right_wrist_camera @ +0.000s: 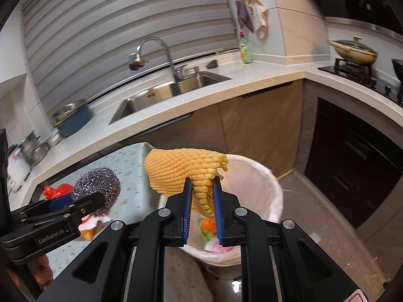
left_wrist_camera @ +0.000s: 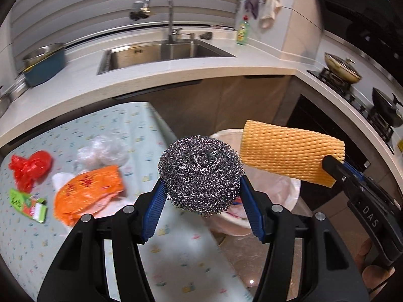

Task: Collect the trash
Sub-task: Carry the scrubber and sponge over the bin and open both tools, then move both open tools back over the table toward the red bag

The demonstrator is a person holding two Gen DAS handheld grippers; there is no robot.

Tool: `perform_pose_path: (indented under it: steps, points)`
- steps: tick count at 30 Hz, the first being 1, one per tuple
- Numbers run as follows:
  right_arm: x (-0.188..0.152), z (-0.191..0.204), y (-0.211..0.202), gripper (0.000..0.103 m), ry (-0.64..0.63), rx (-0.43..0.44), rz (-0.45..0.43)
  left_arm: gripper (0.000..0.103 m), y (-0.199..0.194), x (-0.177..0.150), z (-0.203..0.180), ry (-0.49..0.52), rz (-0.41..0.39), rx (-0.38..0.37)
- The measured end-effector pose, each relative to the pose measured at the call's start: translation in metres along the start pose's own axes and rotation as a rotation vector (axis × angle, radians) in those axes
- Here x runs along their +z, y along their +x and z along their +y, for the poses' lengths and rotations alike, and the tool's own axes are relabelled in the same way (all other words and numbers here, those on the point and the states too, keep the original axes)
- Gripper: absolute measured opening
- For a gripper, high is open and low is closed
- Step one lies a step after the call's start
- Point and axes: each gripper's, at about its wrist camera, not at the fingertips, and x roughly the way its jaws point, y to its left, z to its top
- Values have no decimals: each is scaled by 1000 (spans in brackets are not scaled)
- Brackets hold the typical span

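Left gripper [left_wrist_camera: 201, 188] clamped on steel scrubber [left_wrist_camera: 200, 175], near bin [right_wrist_camera: 267, 176] rim. Right gripper [right_wrist_camera: 202, 201] pinching yellow foam net [right_wrist_camera: 181, 171] over bin. Some scraps inside already. Still beside bin on table [left_wrist_camera: 30, 239]: red bag [left_wrist_camera: 29, 167], orange bag [left_wrist_camera: 88, 191], green wrapper [left_wrist_camera: 25, 203].

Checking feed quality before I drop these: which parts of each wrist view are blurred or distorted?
Left wrist: steel wool scourer sharp, table trash like the orange bag motion-smeared, countertop bowed by fisheye. Right wrist: yellow foam net crisp, bin contents soft, faucet slightly blurred.
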Motion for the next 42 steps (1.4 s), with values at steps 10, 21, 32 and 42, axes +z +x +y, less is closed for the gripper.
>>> perform_pose_path:
  steps: [10,21,32,42]
  points:
    - [-1,-37,25,16,56,-74,20,59,46,9,-33,48,54,-121]
    - [5,-28,46,17,35,-88,31,72,44,20,-21,28,-4,-115]
    - [10,-5,53,42,-5,-71,21,78,27,17,11,-32,-40,-48]
    - [19,21,43,54,-23,-40,-13,82,5,10,52,-97,-75,17]
